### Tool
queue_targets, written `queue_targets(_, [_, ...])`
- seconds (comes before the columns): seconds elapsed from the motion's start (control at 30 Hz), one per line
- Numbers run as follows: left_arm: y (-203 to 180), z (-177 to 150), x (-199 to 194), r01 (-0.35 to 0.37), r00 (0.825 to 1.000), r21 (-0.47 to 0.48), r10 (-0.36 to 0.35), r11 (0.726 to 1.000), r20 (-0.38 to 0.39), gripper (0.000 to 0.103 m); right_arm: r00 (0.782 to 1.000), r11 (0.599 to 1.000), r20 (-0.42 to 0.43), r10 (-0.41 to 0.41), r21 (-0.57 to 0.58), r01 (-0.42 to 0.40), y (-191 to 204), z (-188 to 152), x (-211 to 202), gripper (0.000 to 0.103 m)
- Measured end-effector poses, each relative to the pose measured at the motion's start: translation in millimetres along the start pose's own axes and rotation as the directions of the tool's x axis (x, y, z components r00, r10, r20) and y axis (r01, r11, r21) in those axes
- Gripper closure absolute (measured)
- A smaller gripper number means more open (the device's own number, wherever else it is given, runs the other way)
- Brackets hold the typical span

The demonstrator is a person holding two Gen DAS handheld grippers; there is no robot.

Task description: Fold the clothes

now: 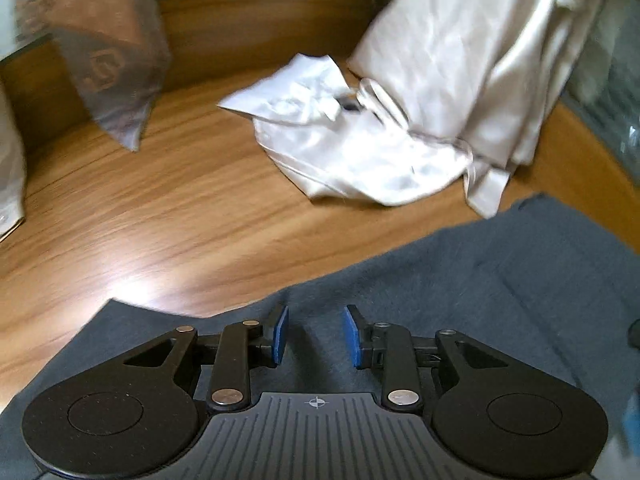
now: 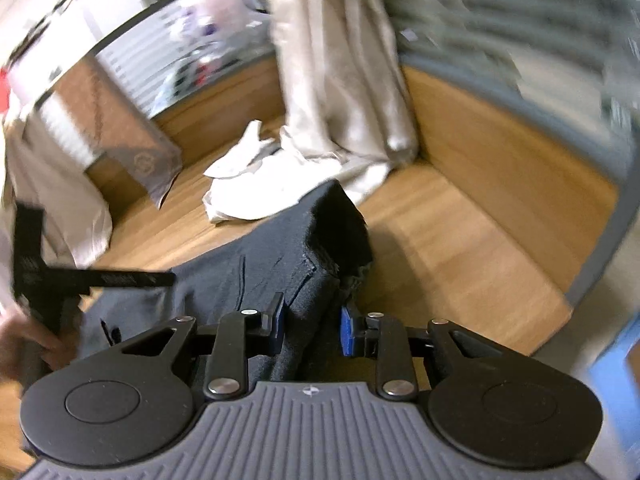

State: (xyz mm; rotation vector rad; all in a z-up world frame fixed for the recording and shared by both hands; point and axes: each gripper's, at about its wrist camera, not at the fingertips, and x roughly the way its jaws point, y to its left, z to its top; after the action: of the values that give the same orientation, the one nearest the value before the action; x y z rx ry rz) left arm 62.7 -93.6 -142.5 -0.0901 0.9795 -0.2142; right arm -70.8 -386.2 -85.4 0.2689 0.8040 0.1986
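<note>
Dark cloth (image 2: 280, 248) fills the space between the jaws of the right gripper (image 2: 312, 326), which grips a bunched, raised fold of it above the wooden table (image 2: 460, 216). Over the same garment, which shows flat and grey-blue in the left wrist view (image 1: 500, 280), the left gripper (image 1: 316, 334) hovers with its jaws apart and nothing between them. By my reading the fold is partway: one edge is lifted, not laid down. Beyond it, a crumpled white garment (image 1: 360, 152) and hanging cream cloth (image 1: 472, 52) lie unfolded, so more appears left.
</note>
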Motion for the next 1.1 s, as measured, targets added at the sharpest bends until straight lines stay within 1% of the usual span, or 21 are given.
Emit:
queue_targets(0.07, [14,-2,-23,0.007,1.0,-0.037,-0.006,0.999,0.023,0.071,1.0,0.995,0.018,-0.025,-0.092,0.026,21,4,-7,0.074])
queue_targets(0.17, [34,-4,-57,0.018,0.998,-0.091,-0.013,0.996,0.057,0.071,0.998,0.972,0.048,-0.05,-0.226,0.059,55,9,-16,0.074])
queue_targets(0.27, [59,-9,-91,0.03,0.996,-0.138,-0.017,0.99,0.09,0.071,0.994,0.931,0.082,-0.066,-0.354,0.091,92,11,-24,0.074])
queue_targets(0.33, [75,-14,-108,0.033,0.995,-0.166,-0.018,0.986,0.095,0.071,0.993,0.89,0.099,-0.066,-0.445,0.103,120,9,-27,0.074])
queue_targets(0.43, [100,-23,-128,0.047,0.995,-0.197,-0.027,0.979,0.101,0.071,0.99,0.811,0.124,-0.062,-0.572,0.123,162,5,-33,0.074])
queue_targets(0.5, [115,-29,-140,0.059,0.994,-0.214,-0.037,0.975,0.104,0.071,0.989,0.746,0.138,-0.055,-0.652,0.133,191,2,-36,0.074])
queue_targets(0.6, [137,-43,-152,0.088,0.992,-0.252,-0.06,0.964,0.114,0.069,0.991,0.623,0.129,-0.026,-0.773,0.117,232,-13,-34,0.074])
queue_targets(0.7, [155,-57,-159,0.093,0.991,-0.273,-0.064,0.958,0.114,0.068,0.995,0.501,0.1,-0.001,-0.861,0.087,267,-34,-28,0.074])
queue_targets(0.73, [160,-62,-161,0.089,0.992,-0.272,-0.06,0.958,0.114,0.068,0.996,0.468,0.086,0.006,-0.881,0.073,276,-41,-25,0.074])
queue_targets(0.83, [171,-74,-165,0.085,0.992,-0.261,-0.058,0.961,0.11,0.068,0.999,0.403,0.043,0.011,-0.915,0.035,296,-66,-14,0.074])
queue_targets(0.97, [178,-82,-163,0.089,0.993,-0.235,-0.069,0.968,0.093,0.068,1.0,0.321,-0.004,-0.003,-0.947,-0.003,310,-99,3,0.074])
queue_targets(1.03, [178,-82,-159,0.097,0.993,-0.218,-0.08,0.971,0.085,0.064,1.0,0.286,-0.016,-0.009,-0.958,-0.012,315,-112,9,0.074])
queue_targets(1.1, [176,-80,-156,0.111,0.992,-0.197,-0.097,0.974,0.08,0.06,1.0,0.26,-0.021,-0.012,-0.965,-0.017,318,-123,13,0.074])
